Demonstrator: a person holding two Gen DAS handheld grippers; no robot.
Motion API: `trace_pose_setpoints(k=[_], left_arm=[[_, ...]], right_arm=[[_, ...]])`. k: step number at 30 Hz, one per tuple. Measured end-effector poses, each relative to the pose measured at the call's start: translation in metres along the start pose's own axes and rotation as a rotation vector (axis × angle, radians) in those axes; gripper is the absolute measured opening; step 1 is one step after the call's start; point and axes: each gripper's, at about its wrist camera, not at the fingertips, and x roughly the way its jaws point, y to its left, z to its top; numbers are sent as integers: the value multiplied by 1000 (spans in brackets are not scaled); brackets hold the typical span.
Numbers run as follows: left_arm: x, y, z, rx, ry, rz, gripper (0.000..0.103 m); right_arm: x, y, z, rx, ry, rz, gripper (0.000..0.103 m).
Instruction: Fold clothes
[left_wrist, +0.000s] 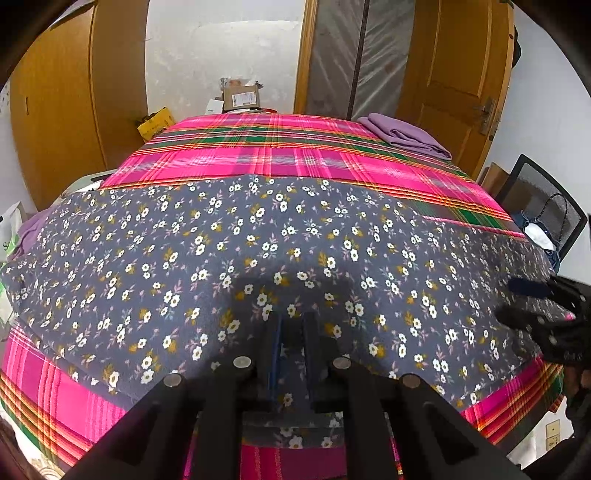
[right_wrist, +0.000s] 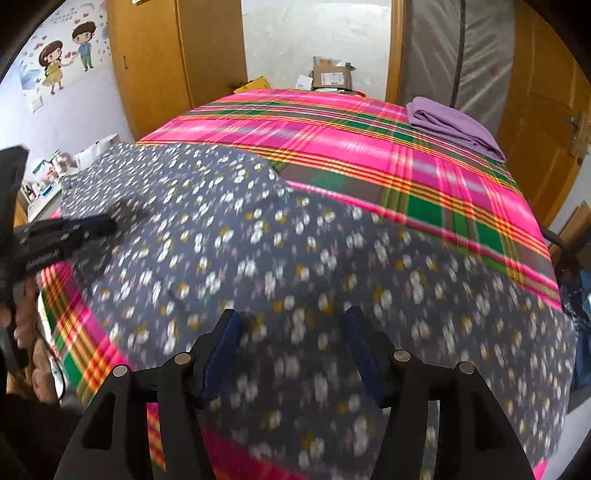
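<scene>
- Across the bed (left_wrist: 280, 147), the cloth (left_wrist: 258, 240) runs sideways under both grippers.
- Left gripper (left_wrist: 293, 332) fingers pinch its near edge.
- Right gripper (right_wrist: 295, 332) fingers gape over it, gripping nothing.

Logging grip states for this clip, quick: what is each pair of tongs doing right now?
Left tongs: nearly closed, with floral garment between them; a firm pinch cannot be told.
Right tongs: wide open, holding nothing, over the floral garment.
</scene>
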Motion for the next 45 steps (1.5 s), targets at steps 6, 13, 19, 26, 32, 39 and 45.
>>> trace_pose_setpoints(k=[6, 13, 19, 26, 32, 39, 45], left_arm=[[-1, 2, 0, -4, -7, -13, 12], [-6, 6, -1, -46, 5, -56, 12], [-10, -11, -4, -3, 6, -151, 12], [-10, -36, -2, 63, 14, -233, 12], [-5, -62, -6, 135, 32, -302, 12], [-2, -73, -6, 164, 44, -314, 12], [2, -73, 3, 164, 51, -317, 12]], right_arm=[[-20, -7, -23, 3, -17, 27, 62], [-35, -9, -34, 18, -47, 20, 61], [-42, -23, -39, 88, -61, 19, 61], [-42, -23, -34, 36, -23, 15, 52], [-38, -46, 5, 81, -93, -14, 45], [20, -64, 45, 94, 25, 11, 12], [38, -73, 58, 104, 42, -17, 9]])
